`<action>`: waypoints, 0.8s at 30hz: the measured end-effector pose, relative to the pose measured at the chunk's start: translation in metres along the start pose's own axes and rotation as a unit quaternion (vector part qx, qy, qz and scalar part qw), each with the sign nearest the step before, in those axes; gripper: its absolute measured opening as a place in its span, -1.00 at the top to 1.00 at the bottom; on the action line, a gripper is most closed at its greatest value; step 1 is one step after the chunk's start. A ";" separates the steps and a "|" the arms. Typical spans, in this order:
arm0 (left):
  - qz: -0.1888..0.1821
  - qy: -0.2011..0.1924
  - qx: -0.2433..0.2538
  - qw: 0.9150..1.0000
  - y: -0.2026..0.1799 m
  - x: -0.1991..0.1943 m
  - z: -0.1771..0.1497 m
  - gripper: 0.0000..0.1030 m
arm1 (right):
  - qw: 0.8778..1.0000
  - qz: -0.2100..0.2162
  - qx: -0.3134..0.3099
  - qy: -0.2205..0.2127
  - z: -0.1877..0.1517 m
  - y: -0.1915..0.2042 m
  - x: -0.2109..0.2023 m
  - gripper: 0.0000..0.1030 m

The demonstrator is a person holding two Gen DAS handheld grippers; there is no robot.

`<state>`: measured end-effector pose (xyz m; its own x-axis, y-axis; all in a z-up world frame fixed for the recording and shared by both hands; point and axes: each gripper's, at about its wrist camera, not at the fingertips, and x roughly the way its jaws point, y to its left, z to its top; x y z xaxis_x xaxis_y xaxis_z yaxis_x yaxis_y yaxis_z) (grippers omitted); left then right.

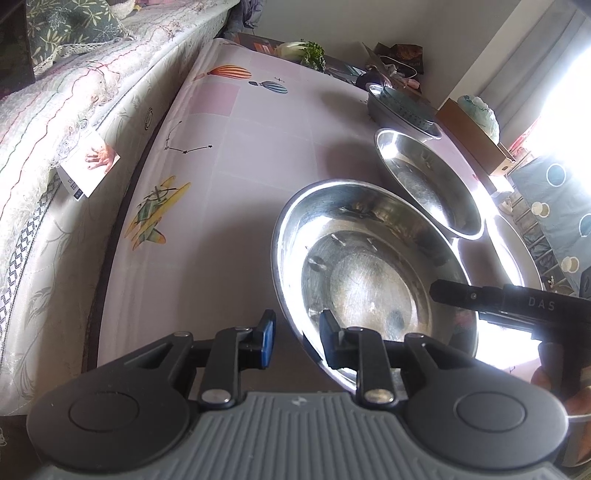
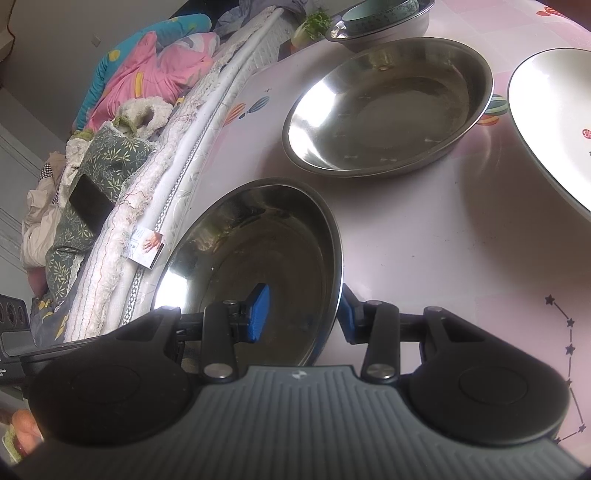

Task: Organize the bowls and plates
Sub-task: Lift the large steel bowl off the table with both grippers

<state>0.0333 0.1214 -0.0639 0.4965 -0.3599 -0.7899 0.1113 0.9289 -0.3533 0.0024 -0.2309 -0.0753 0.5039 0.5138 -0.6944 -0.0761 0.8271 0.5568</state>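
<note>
A wide steel bowl (image 1: 369,280) (image 2: 258,258) rests on the pink tablecloth (image 1: 240,147) near its front edge. My left gripper (image 1: 299,338) straddles the bowl's near rim, one finger outside and one inside. Its pads stand apart from the metal, so it is open. My right gripper (image 2: 303,314) (image 1: 456,302) is shut on the opposite rim, one blue pad inside the bowl and the other against the outer wall. A second steel bowl (image 1: 424,177) (image 2: 388,107) sits just behind. A white plate (image 2: 546,122) lies to its right.
At the table's far end a grey bowl holds a smaller patterned bowl (image 1: 402,107) (image 2: 388,22), beside greens (image 1: 306,51). A bed with quilts (image 1: 55,110) runs along the table's left side, with a card (image 1: 88,162) at its edge. A cardboard box (image 1: 476,136) stands on the right.
</note>
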 end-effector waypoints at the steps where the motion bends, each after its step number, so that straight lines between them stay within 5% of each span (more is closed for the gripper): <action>1: 0.003 -0.002 0.001 1.000 0.000 0.000 0.001 0.50 | 1.000 0.000 0.000 0.000 0.000 0.000 0.000 0.24; 24: 0.010 -0.009 0.009 1.000 -0.001 0.010 0.011 0.50 | 1.000 0.004 -0.003 -0.007 0.000 -0.001 -0.002 0.27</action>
<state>0.0479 0.1180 -0.0659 0.5149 -0.3396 -0.7871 0.1166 0.9374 -0.3282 0.0013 -0.2327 -0.0743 0.5154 0.5171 -0.6833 -0.0850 0.8243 0.5597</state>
